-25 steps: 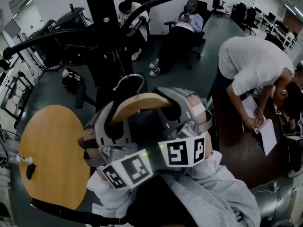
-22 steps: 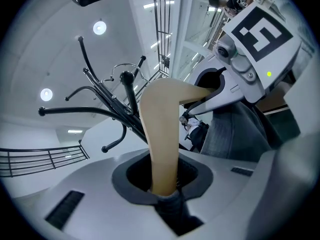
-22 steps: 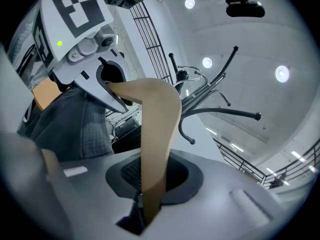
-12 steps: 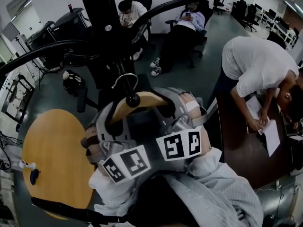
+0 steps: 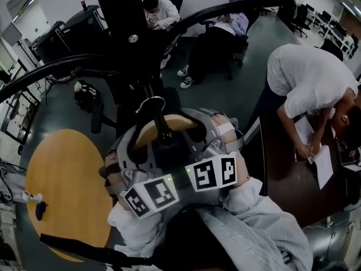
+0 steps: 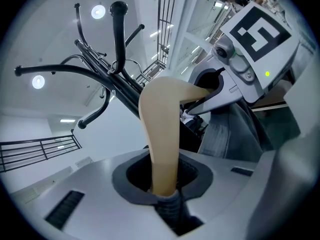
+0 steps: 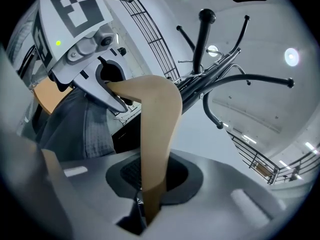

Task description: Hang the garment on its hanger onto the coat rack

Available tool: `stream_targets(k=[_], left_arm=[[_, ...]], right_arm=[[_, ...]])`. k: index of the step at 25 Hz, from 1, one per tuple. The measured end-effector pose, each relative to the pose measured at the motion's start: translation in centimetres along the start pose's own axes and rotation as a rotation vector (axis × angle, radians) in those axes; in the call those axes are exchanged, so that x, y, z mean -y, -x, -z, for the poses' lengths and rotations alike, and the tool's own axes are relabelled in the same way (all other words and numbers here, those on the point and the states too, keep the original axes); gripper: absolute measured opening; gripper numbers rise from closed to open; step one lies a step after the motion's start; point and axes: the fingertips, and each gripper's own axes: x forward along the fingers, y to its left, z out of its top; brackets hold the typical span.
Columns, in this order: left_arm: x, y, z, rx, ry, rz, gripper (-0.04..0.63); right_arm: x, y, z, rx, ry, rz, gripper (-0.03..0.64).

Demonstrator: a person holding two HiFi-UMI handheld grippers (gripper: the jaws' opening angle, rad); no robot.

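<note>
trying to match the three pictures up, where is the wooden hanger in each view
Head view: wooden hanger at centre, a pale arc.
Left gripper view: centre, rising from the bottom and bending right.
Right gripper view: centre, rising from the bottom and bending left.
Shared landmark: the black coat rack, behind it in every view.

A round table with a light wooden top (image 5: 62, 191) stood at the left, with a small white object (image 5: 31, 197) at its left edge. At the right, a person in a white T-shirt (image 5: 307, 75) bent over a dark brown desk (image 5: 282, 179) with white papers (image 5: 320, 161). Near the far wall sat two other persons, one in a white top (image 5: 162, 10), one in dark trousers (image 5: 217, 38).
</note>
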Motion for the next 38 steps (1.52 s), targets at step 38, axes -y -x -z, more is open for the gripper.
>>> stream_targets(k=[38], left_arm=[[0.6, 11.6, -0.8, 0.161, 0.194, -0.021, 0.164]], right_arm=[[-3.2, 11.5, -2.9, 0.063, -0.236, 0.007, 0.124]])
